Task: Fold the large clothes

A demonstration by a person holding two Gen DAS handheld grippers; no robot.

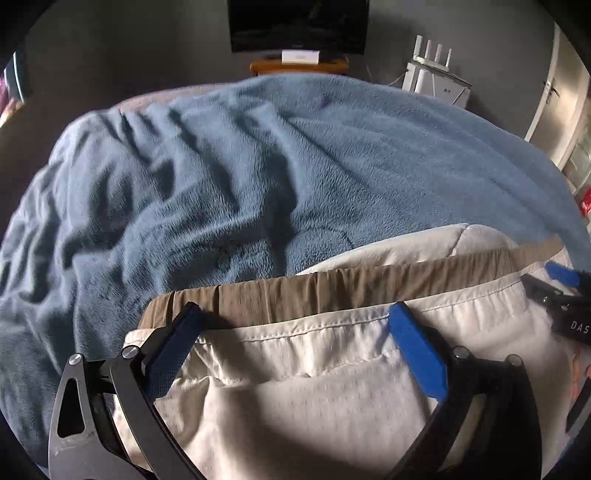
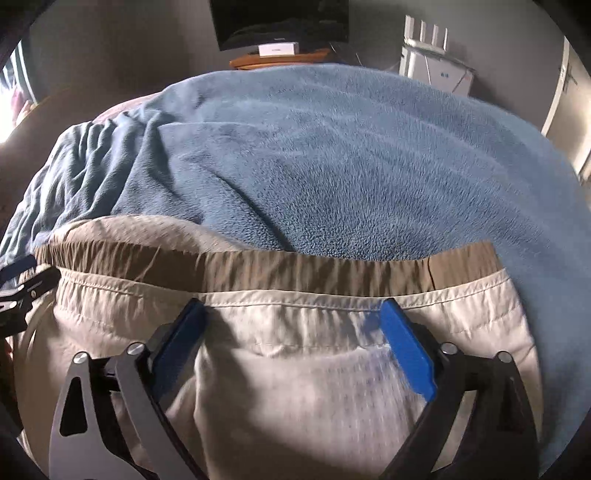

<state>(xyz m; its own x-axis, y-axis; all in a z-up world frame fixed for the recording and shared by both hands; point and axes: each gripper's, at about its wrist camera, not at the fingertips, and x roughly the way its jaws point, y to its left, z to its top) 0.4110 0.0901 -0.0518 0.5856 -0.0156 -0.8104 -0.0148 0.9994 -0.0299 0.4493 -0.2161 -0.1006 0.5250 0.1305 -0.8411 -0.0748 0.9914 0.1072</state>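
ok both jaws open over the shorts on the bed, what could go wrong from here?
1. Left gripper and right gripper hang open over the shorts, gripping nothing: the loose fold may spring back.
2. The blanket is rumpled, so the shorts could slide or crease on it.
3. The grippers sit close, the right showing at the edge of the left view: they might collide on the next grasp.

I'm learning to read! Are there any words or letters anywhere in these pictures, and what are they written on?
"DAS": white letters on the black body of the right gripper, cut off at the picture's edge.
White box under the TV: has print, too small to read.
White box near the wall: small marks, too blurred to read.
Nothing readable on the shorts or blanket.
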